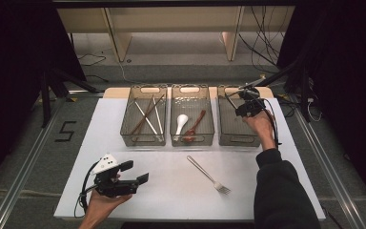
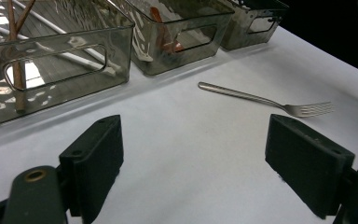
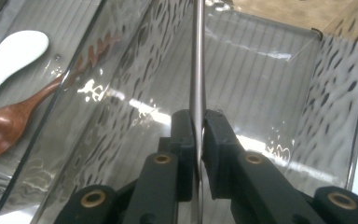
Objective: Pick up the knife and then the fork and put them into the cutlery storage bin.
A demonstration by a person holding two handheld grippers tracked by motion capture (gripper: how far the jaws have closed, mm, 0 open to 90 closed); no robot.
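A: What does the high view give, going left to right?

B: The left tongs (image 1: 137,172) sit near the front left of the white surface (image 1: 171,191), jaws spread wide, nothing between them. A fork (image 1: 208,175) lies to their right, well apart. Behind stand three clear bins: the left bin (image 1: 143,138) with chopsticks (image 1: 147,117), the middle bin (image 1: 192,138) with a white spoon (image 1: 181,123) and a brown spoon (image 1: 194,126), then the right bin (image 1: 238,138). The right tongs (image 1: 233,98) hang over that one.

A: And the left gripper view?

B: It shows the fork (image 2: 265,99) ahead, between the two spread jaws but far beyond them, untouched.

A: What does the right gripper view add?

B: The right tongs (image 3: 199,126) are pressed together on a thin metal handle (image 3: 198,60), which runs straight up from the jaws, above the ribbed floor of the right bin (image 3: 270,79). Its far end is cut off. The two spoons (image 3: 9,51) lie left, behind the wall.
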